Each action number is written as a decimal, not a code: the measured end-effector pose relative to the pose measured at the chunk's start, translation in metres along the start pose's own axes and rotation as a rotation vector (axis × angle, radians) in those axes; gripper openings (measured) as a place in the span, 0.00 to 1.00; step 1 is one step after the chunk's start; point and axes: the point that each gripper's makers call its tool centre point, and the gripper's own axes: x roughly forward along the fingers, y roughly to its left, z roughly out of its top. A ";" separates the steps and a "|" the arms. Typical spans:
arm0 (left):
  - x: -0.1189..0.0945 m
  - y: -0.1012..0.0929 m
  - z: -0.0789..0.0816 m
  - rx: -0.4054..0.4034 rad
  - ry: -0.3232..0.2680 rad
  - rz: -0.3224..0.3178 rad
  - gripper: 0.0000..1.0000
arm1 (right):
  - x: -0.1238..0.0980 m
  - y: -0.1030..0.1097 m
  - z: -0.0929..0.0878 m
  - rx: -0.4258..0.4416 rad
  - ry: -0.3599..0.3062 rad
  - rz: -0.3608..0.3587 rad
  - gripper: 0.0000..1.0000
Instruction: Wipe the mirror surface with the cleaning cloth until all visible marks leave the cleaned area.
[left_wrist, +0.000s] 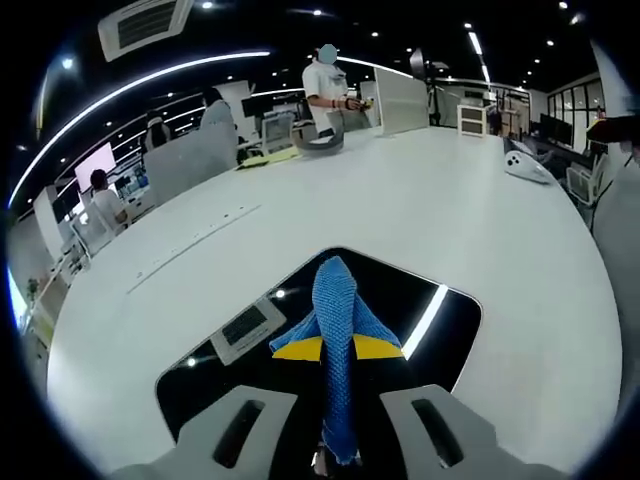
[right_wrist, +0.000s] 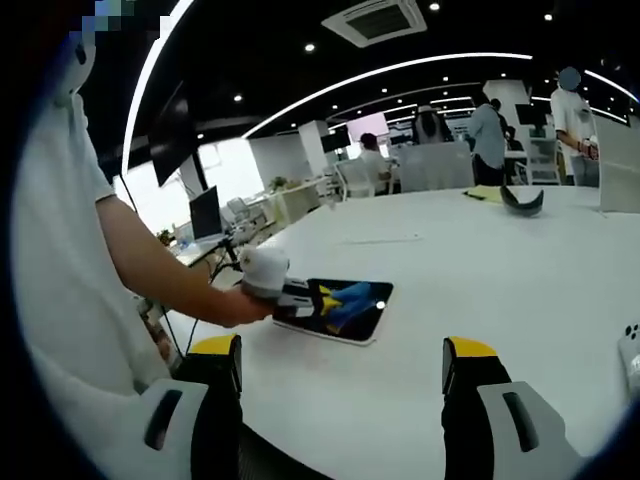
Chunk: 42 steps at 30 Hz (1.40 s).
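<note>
Gripping the blue cleaning cloth (left_wrist: 336, 345) between its two yellow-tipped jaws, my left gripper (left_wrist: 338, 349) has them closed on a bunched fold, and the cloth's free end stands up ahead of the tips and over the mirror (left_wrist: 440, 345). The mirror is a dark, glossy panel with rounded corners lying flat on the white table (left_wrist: 400, 205), directly under and just ahead of my left jaws; ceiling lights reflect in it. Seen from my right gripper's view, that same left gripper (right_wrist: 322, 298) sits well ahead and to the left of my right jaws, held in my left hand (right_wrist: 235, 305), with the cloth (right_wrist: 347, 296) down on the mirror (right_wrist: 345, 325).

My right gripper (right_wrist: 341, 375) has its jaws wide apart with nothing between them, hanging above the bare table (right_wrist: 480, 280) nearer to me than the mirror.

Far beyond my left gripper, at the table's other edge, a person in a white shirt (left_wrist: 327, 88) stands beside a grey curved object (left_wrist: 318, 142), and a white controller-like thing (left_wrist: 525, 166) lies off to the right.
</note>
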 end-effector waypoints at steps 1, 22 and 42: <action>-0.001 0.000 0.000 0.001 0.001 -0.001 0.06 | 0.000 0.001 0.000 -0.002 0.001 0.001 0.81; -0.013 -0.009 -0.008 0.002 0.003 -0.011 0.06 | 0.000 0.004 -0.001 -0.023 0.011 0.013 0.83; -0.023 -0.014 -0.014 -0.020 -0.009 0.002 0.06 | 0.004 0.003 -0.010 -0.019 0.044 0.025 0.86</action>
